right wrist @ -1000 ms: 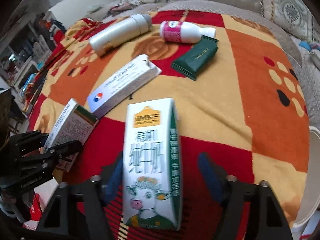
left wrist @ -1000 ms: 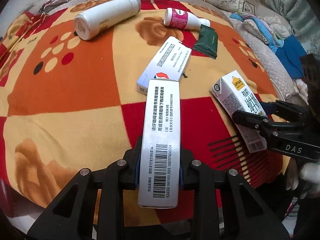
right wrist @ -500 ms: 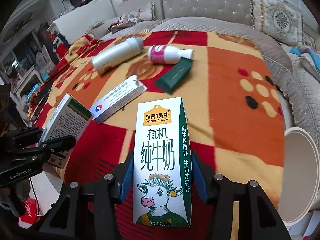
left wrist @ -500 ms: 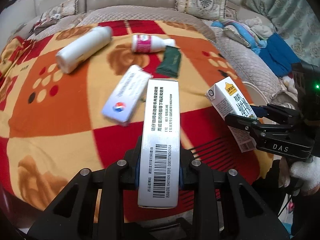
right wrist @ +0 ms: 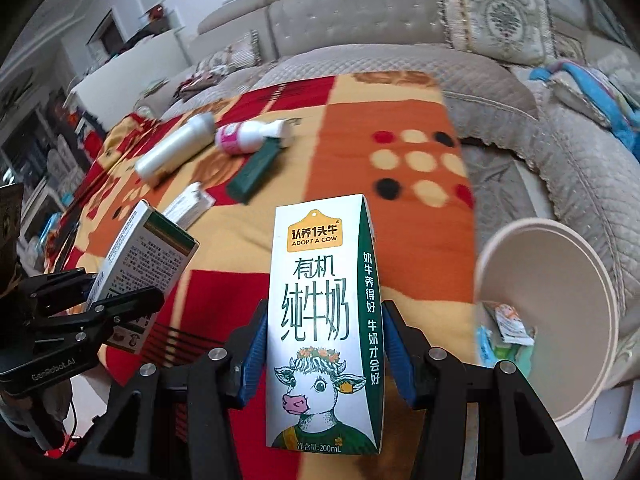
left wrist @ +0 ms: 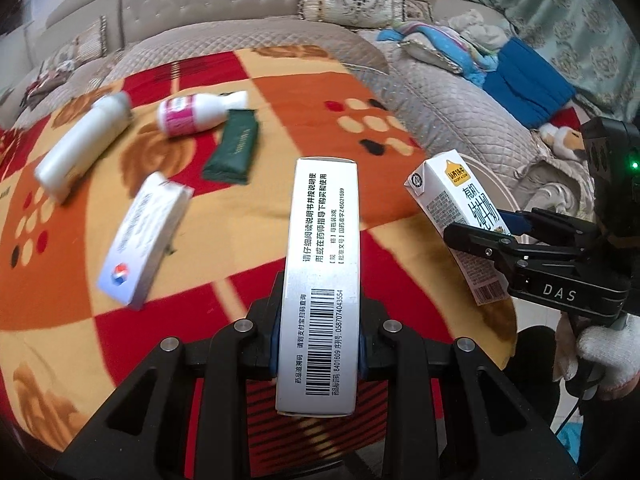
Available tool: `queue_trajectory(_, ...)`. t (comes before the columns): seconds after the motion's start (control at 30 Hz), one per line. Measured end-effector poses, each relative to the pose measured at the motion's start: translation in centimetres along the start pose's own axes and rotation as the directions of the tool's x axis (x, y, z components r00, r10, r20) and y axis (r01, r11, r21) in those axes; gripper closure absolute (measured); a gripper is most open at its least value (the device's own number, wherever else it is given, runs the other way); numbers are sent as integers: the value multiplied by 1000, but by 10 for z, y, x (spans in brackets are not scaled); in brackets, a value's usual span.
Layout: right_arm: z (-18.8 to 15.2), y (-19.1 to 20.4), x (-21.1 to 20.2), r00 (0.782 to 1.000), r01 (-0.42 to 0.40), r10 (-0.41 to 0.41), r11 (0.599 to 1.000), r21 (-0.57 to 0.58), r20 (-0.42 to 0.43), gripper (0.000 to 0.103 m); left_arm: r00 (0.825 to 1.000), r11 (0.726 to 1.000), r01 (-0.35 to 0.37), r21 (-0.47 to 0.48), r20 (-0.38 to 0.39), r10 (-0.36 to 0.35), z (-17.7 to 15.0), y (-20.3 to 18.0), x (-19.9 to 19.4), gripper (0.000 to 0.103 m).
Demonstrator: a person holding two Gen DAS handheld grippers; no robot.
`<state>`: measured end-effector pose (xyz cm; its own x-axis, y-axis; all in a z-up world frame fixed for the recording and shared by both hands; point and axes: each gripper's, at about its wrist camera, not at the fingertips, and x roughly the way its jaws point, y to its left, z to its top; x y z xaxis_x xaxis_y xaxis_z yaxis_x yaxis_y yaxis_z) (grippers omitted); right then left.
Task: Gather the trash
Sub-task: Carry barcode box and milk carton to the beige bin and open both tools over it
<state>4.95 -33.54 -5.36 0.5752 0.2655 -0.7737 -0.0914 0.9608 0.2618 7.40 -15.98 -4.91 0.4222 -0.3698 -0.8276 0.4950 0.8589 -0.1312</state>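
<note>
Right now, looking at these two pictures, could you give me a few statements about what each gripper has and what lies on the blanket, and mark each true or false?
1. The right gripper is shut on a white-and-green milk carton with a cow picture. True.
2. The left gripper is open, with nothing in it. False: it is shut on a long white barcoded box.
3. The round white bin has nothing inside. False: wrappers lie in it.
4. A dark green flat packet lies on the patterned blanket. True.

Grey quilted fabric sofa behind. Red, orange and cream patterned blanket. Folded blue cloth on the seat at right.
</note>
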Motion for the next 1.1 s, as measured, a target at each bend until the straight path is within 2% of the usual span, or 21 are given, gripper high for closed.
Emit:
queue_trajectory(0.33, -11, -62, -17, 998, 56, -58, 993, 100, 13, 52, 999, 997, 40, 72, -9, -40, 25, -52, 25, 78)
queue_trajectory(0.6, -25, -121, -25, 994, 104, -107, 972, 211, 2, 51, 996, 989, 85, 120, -29, -82, 41, -96, 47, 78)
queue_trajectory(0.9, -46, -190, -18, 986, 167, -164, 923, 347, -38, 52, 980, 973, 194, 129, -72, -186, 62, -143, 82, 78)
queue_trajectory(1.0, -52, -206, -10, 984, 177, -164, 908, 379, -66, 51, 969, 961, 240, 134, -94, -229, 67, -156, 94, 78)
queue_trajectory(1.1, -58, -219, -3, 982, 188, -166, 893, 409, -87, 51, 967, 960, 247, 130, -98, -236, 71, -167, 106, 77)
